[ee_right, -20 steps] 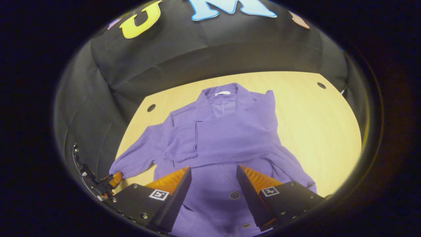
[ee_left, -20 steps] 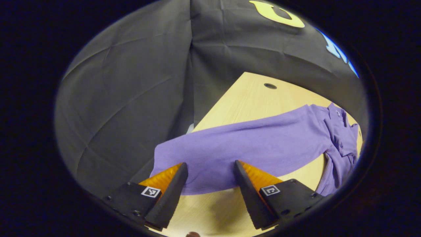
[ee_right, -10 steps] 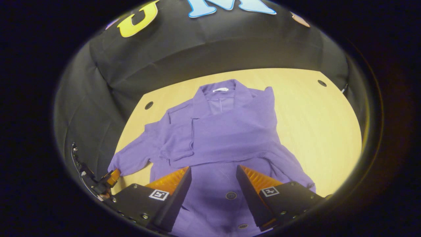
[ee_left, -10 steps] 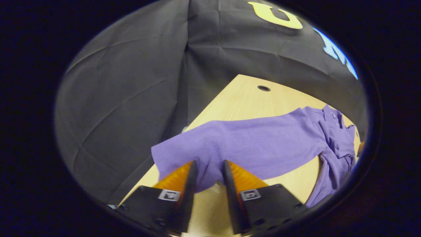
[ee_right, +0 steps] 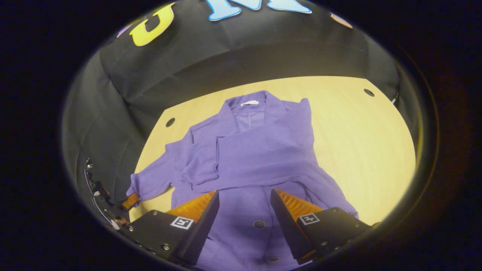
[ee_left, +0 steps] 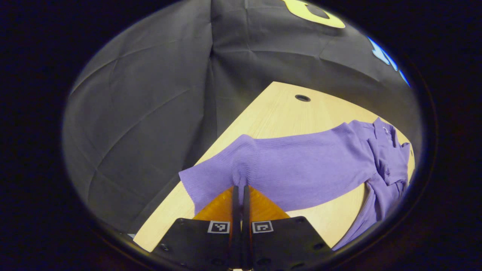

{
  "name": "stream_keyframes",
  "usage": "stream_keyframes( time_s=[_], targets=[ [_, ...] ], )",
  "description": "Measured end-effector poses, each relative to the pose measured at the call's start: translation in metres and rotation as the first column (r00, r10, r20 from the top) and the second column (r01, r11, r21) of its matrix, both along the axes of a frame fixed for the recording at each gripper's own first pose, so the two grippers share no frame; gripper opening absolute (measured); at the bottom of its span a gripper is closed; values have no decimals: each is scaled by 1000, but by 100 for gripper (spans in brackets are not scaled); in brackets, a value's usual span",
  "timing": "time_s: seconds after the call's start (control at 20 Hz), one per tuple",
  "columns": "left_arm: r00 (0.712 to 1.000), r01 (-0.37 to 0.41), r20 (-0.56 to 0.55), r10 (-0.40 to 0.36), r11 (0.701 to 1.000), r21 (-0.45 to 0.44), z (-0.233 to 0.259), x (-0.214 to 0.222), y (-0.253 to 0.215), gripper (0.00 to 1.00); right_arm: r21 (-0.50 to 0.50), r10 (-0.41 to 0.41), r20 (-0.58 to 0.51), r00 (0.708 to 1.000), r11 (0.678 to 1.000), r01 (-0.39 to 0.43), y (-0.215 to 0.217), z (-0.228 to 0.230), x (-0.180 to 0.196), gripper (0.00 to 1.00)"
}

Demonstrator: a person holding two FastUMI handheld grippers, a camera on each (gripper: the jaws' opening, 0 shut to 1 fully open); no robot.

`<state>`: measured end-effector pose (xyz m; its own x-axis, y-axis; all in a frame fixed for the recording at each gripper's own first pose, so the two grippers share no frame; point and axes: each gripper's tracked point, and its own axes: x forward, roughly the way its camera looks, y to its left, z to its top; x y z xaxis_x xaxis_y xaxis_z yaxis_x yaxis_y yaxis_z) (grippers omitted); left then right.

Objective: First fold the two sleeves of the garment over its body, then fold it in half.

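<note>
- Left gripper (ee_left: 241, 188): fingers clenched on the sleeve (ee_left: 263, 169) near its cuff, fabric bunched up at the pinch.
- Right gripper (ee_right: 244, 201): fingers spread wide, hovering over the garment (ee_right: 256, 150) near its buttons.
- Garment lies on the table (ee_right: 361, 143), collar at 12 o'clock in right gripper view; other sleeve already folded across the body.

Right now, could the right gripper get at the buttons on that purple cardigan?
Probably yes: the right gripper hangs open above the purple cardigan, a button lies uncovered between its jaws, and nothing sits in between.
</note>
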<state>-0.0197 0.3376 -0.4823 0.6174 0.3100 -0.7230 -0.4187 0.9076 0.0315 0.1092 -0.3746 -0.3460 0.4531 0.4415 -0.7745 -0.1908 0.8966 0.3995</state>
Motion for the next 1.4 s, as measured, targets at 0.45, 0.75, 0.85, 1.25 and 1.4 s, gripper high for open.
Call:
stream_keyframes(
  time_s=[0.45,0.75,0.85,1.25,1.4],
  targets=[
    [990,74,123,-72,997,-9,63,62,-53,7,13,-52,-13,999,999,53,-41,-3,-5,86],
    [961,212,184,-207,977,-10,97,117,-140,7,12,-98,-42,994,995,98,-82,-13,-29,86],
    [947,260,196,-253,965,-10,104,132,-174,7,12,-119,-57,991,993,120,-99,-17,-39,86],
    [868,441,256,-425,897,-5,134,174,-320,7,4,-209,-102,973,978,211,-164,-33,-67,86],
    [830,513,265,-491,858,-18,135,182,-381,7,5,-245,-116,963,969,247,-184,-39,-74,86]
  ],
)
